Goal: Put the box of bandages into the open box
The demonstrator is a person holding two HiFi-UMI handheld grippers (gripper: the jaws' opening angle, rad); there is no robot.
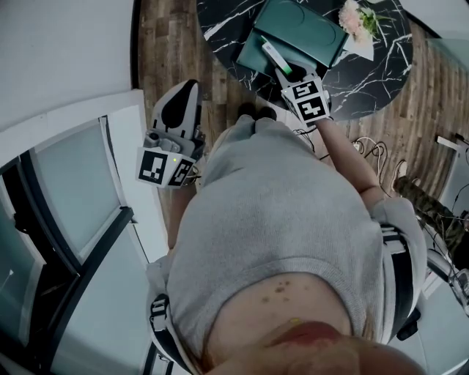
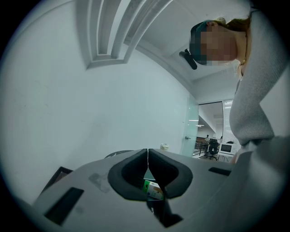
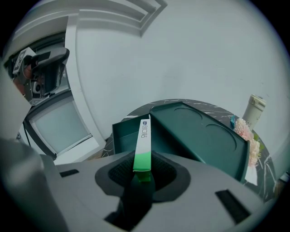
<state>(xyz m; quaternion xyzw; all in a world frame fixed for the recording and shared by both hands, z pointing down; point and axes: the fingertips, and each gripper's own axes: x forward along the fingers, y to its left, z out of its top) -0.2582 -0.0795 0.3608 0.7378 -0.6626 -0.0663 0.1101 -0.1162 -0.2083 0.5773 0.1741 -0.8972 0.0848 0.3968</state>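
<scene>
Right gripper (image 1: 287,73): the fingers pinch the bandage box (image 3: 144,145) by its green end. The white end projects forward over the near wall of the open box (image 3: 121,136), above the tray and not resting in it. The bandage box stands on edge, narrow face up.

Open box: dark green, lid raised behind the tray, set on the table (image 1: 366,80). Flowers (image 1: 359,18) lie just beside the lid.

Left gripper (image 1: 182,91): well apart from the open box, off the table and over the wooden floor (image 1: 165,44). The fingers are pressed together at the tips. A small green-and-orange item (image 2: 154,190) shows in the gap below the tips; it cannot be told whether it is gripped.
</scene>
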